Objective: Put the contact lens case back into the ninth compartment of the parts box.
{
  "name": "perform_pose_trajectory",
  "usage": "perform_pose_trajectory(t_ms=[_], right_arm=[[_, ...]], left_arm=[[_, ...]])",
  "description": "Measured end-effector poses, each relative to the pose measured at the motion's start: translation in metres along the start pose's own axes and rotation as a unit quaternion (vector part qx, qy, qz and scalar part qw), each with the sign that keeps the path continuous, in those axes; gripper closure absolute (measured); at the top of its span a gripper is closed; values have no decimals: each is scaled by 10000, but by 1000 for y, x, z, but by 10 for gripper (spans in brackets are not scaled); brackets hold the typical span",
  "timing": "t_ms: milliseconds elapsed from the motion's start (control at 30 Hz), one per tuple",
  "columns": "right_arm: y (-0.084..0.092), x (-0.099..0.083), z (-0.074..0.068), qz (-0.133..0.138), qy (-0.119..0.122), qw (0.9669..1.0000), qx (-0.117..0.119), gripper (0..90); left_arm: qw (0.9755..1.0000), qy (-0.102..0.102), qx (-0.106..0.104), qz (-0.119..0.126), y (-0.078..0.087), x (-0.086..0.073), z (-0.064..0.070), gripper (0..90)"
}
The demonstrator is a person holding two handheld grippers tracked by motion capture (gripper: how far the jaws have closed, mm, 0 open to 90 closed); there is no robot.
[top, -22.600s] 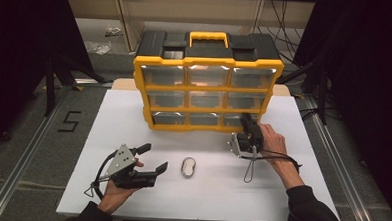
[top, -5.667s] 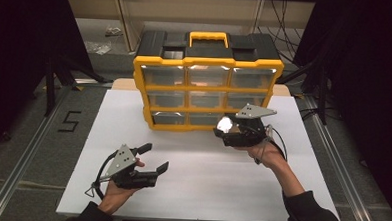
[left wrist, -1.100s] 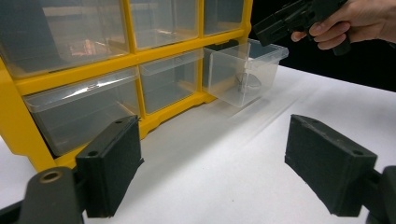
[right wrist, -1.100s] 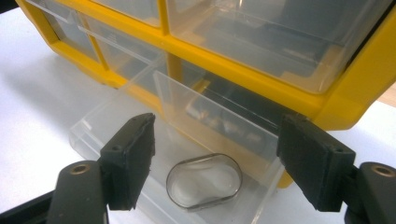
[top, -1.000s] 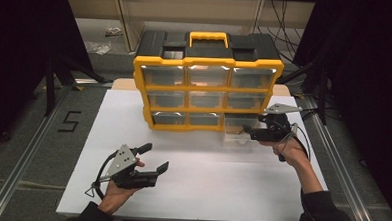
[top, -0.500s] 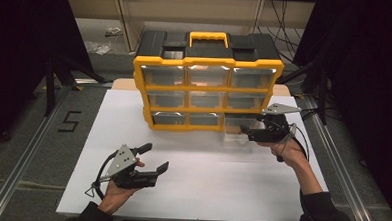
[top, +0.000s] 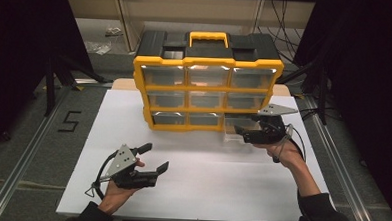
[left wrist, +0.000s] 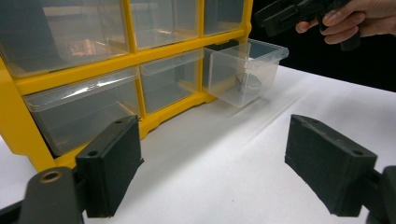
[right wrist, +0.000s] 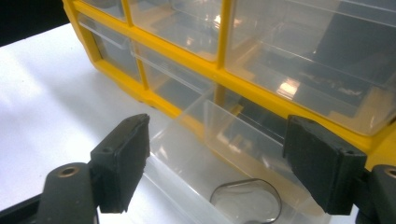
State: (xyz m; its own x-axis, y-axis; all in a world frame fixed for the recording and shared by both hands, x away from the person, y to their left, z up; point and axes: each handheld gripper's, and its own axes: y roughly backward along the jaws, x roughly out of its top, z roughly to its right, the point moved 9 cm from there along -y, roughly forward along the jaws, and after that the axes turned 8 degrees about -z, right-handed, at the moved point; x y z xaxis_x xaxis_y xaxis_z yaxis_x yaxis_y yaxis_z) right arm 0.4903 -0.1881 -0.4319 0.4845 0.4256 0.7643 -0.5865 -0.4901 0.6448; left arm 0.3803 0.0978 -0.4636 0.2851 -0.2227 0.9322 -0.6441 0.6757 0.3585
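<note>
Right gripper: we hold it over the pulled-out drawer, jaws spread wide and gripping nothing; they have just been opening, with no thing pressed between them.
Left gripper: we rest it on the white table well in front of the cabinet, jaws apart, empty.
Clear plastic drawer: it juts from the bottom right slot of the cabinet, about half out.
Small round clear-and-silvery object: it lies on the drawer's floor, below the right gripper.
Yellow-framed cabinet of clear drawers with black top: it stands at the table's far side.
Risk, as we judge it: pushing the drawer off-centre could jam it aslant in its slot; a hard shove could slide the whole cabinet back or bounce the object about.
</note>
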Motion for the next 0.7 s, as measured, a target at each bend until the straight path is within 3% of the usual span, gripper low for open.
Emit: perform_pose_trajectory(t_ms=[433, 700], right_arm=[[2, 4, -15, 130, 74, 9999, 74, 227], [4, 5, -25, 274, -55, 9995, 143, 210]], left_arm=[[10000, -9, 3, 8, 0, 0, 0, 176], [10000, -13, 5, 9, 1, 0, 0, 176]])
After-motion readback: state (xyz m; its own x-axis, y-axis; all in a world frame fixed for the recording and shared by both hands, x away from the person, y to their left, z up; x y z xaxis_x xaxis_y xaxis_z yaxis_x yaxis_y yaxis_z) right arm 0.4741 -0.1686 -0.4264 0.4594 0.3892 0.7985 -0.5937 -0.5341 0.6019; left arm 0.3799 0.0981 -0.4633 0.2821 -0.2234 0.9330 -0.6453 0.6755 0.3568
